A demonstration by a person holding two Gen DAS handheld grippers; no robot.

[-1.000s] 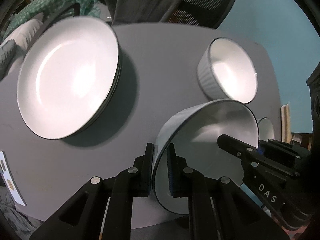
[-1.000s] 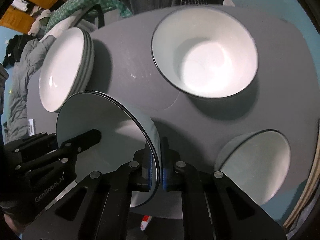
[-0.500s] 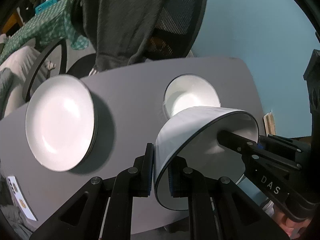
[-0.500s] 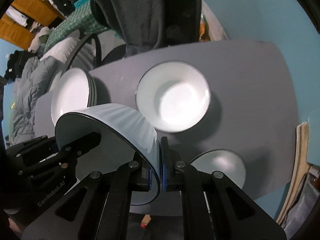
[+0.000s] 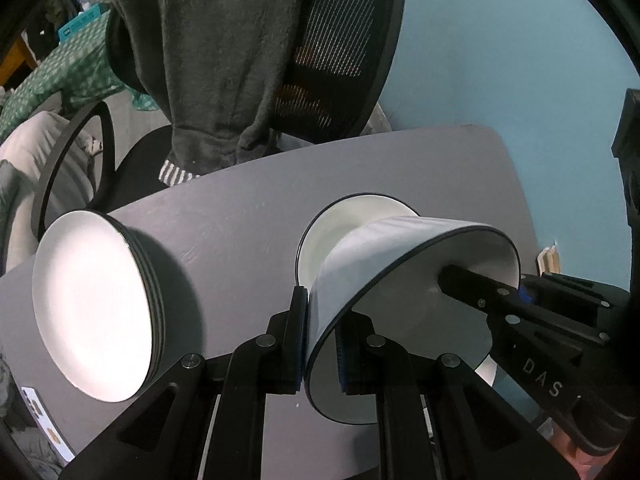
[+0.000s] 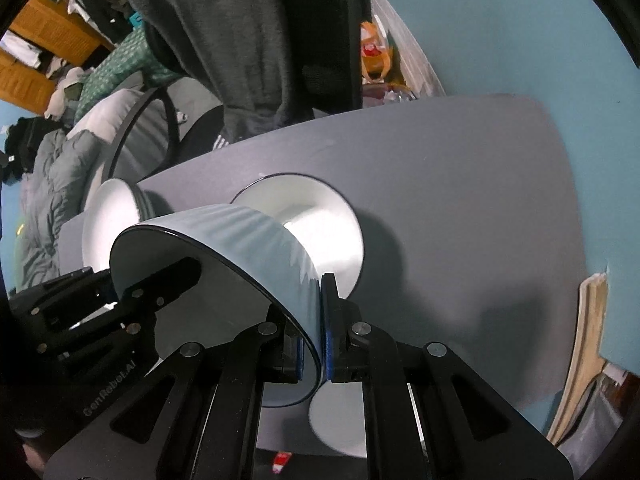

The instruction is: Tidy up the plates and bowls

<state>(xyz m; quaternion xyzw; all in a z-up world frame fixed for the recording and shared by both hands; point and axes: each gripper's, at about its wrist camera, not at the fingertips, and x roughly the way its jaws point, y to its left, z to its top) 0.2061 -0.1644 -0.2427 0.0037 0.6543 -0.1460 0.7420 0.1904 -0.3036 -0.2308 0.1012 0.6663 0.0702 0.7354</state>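
A white ribbed bowl with a dark rim [image 5: 400, 248] hangs above the grey table [image 5: 240, 216], held by both grippers on opposite sides of its rim. My left gripper [image 5: 320, 320] is shut on the near rim in the left wrist view, where the right gripper [image 5: 500, 286] clamps the far rim. In the right wrist view my right gripper [image 6: 314, 320] pinches the same bowl [image 6: 248, 240], and the left gripper [image 6: 132, 276] grips its other side. Just behind it a second white bowl [image 5: 352, 216] [image 6: 320, 224] stands on the table. A stack of white plates [image 5: 92, 304] [image 6: 108, 216] lies to the left.
An office chair draped with a dark sweater [image 5: 224, 60] stands behind the table's far edge. A smaller white bowl [image 6: 340, 420] sits near the table's front edge, under my right gripper. A phone [image 5: 40, 412] lies at the front left corner. The floor [image 6: 520, 40] is blue.
Both grippers rose with the bowl between them, so the table looks farther off. The chair came into view, and the held bowl now overlaps the standing bowl.
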